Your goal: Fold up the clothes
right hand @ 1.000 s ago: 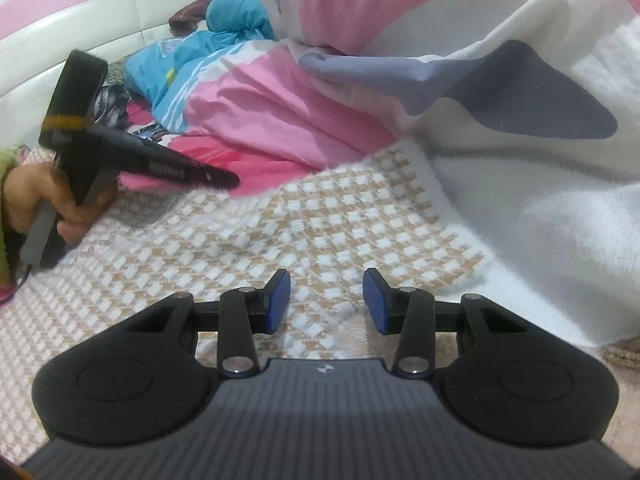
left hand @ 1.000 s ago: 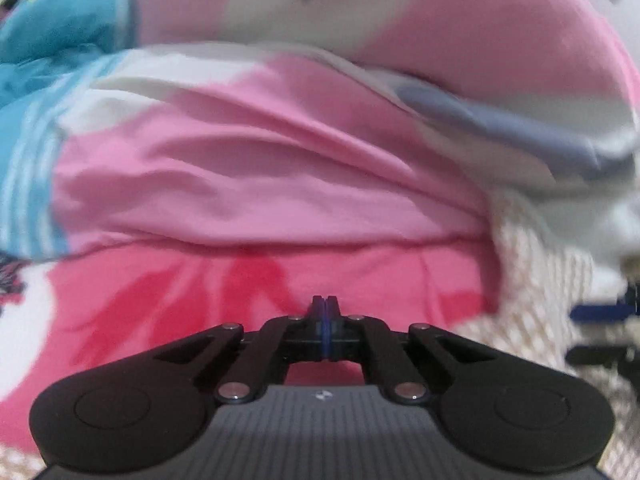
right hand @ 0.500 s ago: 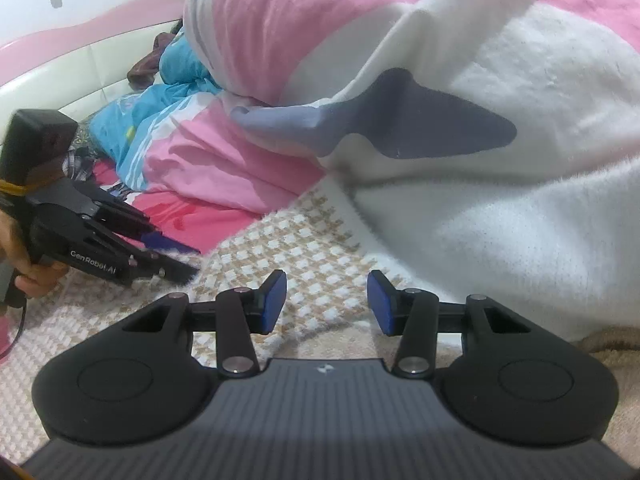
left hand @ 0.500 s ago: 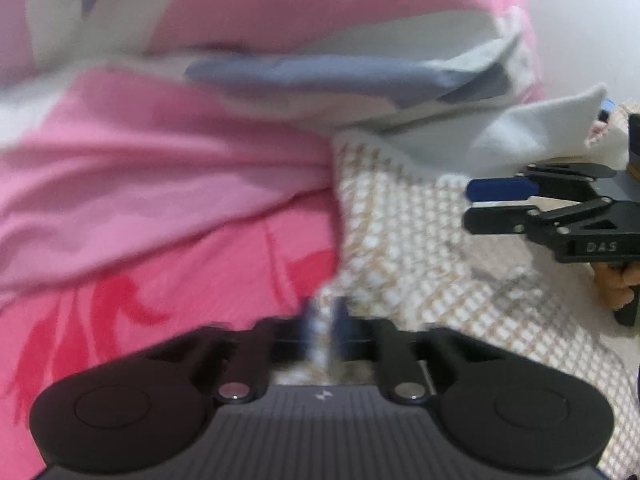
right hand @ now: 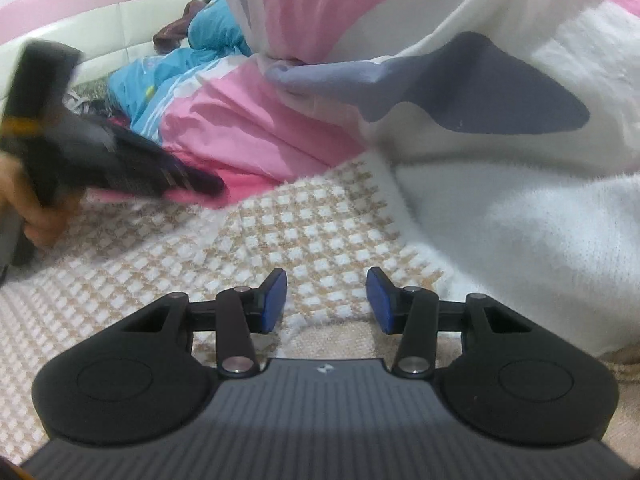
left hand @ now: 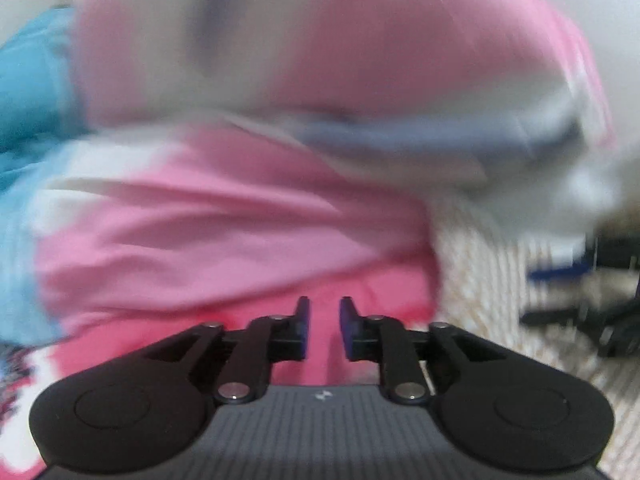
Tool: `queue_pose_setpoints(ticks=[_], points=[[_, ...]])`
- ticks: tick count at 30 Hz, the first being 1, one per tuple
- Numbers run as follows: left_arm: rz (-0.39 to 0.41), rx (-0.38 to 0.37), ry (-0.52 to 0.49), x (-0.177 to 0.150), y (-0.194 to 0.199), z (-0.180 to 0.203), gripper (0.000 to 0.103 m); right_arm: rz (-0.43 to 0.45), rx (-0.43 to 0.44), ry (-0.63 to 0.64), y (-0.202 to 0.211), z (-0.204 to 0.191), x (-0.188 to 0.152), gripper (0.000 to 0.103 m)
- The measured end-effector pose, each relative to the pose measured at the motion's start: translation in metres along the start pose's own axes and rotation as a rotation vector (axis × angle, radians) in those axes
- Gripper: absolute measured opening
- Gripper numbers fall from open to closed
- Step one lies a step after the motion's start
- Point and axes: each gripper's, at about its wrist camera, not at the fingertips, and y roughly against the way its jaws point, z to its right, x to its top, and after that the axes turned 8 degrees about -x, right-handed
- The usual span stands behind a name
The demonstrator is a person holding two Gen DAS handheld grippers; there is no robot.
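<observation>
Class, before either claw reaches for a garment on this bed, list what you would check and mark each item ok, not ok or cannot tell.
1. Left claw free of cloth: ok, its jaws have just been opening with nothing between them.
2. Right claw open and empty: ok.
3. Left wrist view sharp enough to aim: not ok, blurred.
4. Checked knit cloth lies below the right claw: ok.
5. Clear of the pink and white quilt: not ok, it overlaps the white fleecy cloth.
6. Which piece is clothing: cannot tell.

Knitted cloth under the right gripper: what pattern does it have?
The knitted cloth has a beige-and-white check; right wrist view shows it best.
</observation>
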Motion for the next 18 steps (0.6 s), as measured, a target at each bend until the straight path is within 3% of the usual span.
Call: queue_pose_setpoints(ticks=[3,5,10,12,14,18], points=[[0.037,0.061,0.091,0.0,0.052,-0.023,0.022,0.0,0.0,0.0,-0.001,0.0,0.0,0.044],[0.002,0.055,0.112,-0.011,0.075,-0.024,0.022,0.0,-0.001,0.002,-0.001,-0.001,0.0,0.044],[-0.12,-0.007,0.119,-0.054,0.083,-0.006,0.024,0.001,-0.005,0.008,0.0,-0.001,-0.001,0.044],[-0.155,0.067,0.119,-0.075,0.075,-0.008,0.028,0.001,-0.004,0.007,0.001,-0.001,-0.001,0.044],[-0.13,0.08,0.145,-0.089,0.071,-0.026,0.028,0.002,0.0,0.001,0.001,0.0,-0.002,0.044],[-0.076,0.1,0.198,-0.08,0.095,-0.049,0.029,0.003,0.014,-0.014,0.0,0.003,-0.002,0.044]])
